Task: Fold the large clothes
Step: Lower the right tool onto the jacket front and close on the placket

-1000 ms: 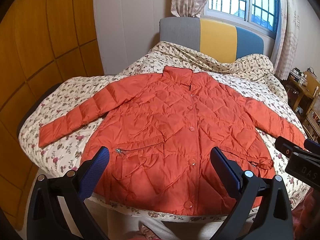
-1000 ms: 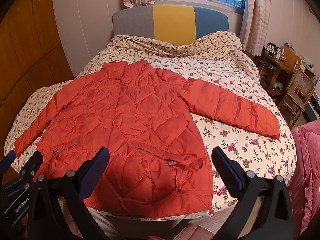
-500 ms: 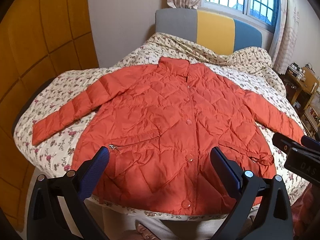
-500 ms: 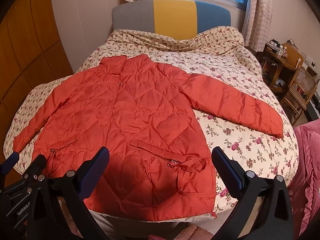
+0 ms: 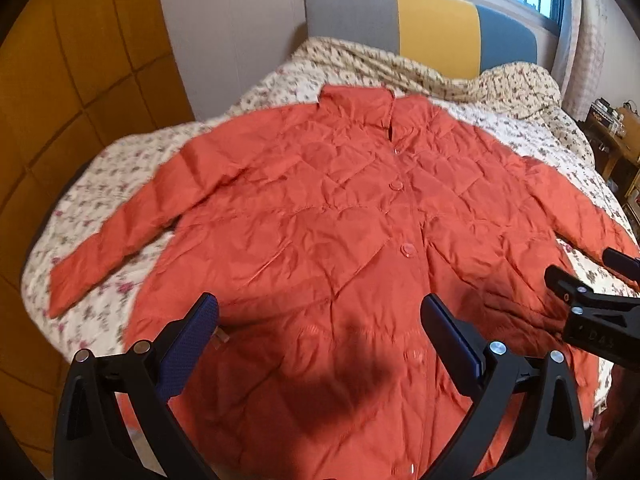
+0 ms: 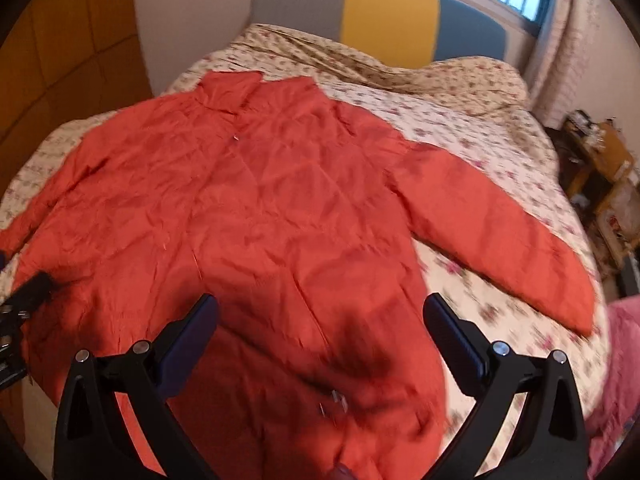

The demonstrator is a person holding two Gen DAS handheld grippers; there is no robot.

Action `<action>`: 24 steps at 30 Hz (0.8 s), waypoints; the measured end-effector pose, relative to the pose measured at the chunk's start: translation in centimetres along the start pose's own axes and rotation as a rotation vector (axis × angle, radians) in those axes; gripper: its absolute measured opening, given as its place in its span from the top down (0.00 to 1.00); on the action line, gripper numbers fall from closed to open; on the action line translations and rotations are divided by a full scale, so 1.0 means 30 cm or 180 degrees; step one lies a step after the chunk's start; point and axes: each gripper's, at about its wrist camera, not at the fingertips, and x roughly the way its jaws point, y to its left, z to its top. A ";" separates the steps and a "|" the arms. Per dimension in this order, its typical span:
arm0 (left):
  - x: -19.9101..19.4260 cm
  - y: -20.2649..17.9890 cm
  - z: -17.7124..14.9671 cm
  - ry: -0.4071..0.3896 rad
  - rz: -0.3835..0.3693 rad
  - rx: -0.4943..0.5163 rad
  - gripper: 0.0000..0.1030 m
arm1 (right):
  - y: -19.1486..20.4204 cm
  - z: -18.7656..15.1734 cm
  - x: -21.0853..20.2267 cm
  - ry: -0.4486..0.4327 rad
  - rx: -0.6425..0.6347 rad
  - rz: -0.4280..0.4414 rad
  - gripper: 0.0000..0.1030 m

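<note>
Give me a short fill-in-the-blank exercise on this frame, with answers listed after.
1. The orange jacket lies spread flat on a floral ____.
2. Both sleeves are stretched ____ from the body, not folded in.
3. The left gripper and the right gripper both have their jaws ____.
4. The headboard has grey, ____ and blue panels.

Answers: bedspread; outward; open; yellow

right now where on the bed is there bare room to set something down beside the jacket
Bare floral bedspread shows between the orange jacket and the headboard, and in the wedge under its right sleeve. A smaller patch lies below the left sleeve. The centre and near edge are covered by the jacket.
</note>
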 end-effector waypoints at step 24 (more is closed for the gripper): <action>0.676 0.055 0.442 0.0085 0.0325 -0.0412 0.03 | -0.089 0.677 0.575 -0.0282 0.0443 0.0432 0.28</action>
